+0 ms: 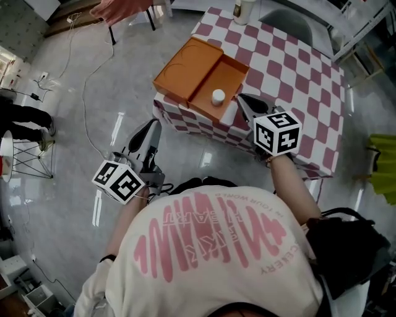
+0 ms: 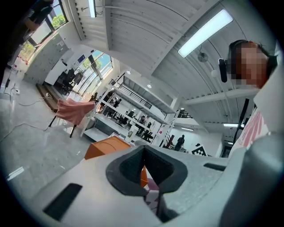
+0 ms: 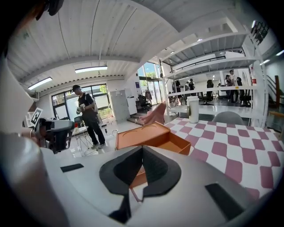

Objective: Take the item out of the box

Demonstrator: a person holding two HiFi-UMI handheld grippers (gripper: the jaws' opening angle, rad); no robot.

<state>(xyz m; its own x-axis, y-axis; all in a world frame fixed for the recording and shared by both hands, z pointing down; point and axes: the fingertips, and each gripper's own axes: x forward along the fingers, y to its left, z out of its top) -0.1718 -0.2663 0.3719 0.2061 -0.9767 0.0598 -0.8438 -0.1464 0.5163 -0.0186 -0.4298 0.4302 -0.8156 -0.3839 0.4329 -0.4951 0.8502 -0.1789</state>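
An open orange box (image 1: 201,75) lies at the near corner of a pink-and-white checked table (image 1: 297,68), its lid folded out to the left. A small white round item (image 1: 218,96) sits in the box's tray. My right gripper (image 1: 242,100) is shut and empty, its tips just right of the tray's near corner. Out over the floor left of the table, my left gripper (image 1: 151,128) is shut and empty too. The right gripper view has the box (image 3: 151,135) beyond the shut gripper (image 3: 142,149). In the left gripper view, the box (image 2: 106,146) shows past the gripper (image 2: 143,150). The item is hidden in both gripper views.
A white cup (image 1: 242,11) stands at the table's far edge, with a grey chair (image 1: 288,25) behind it. A pink-draped chair (image 1: 124,9) and cables lie on the shiny floor at the left. A wire stool (image 1: 25,158) stands far left. A person (image 3: 86,115) stands across the room.
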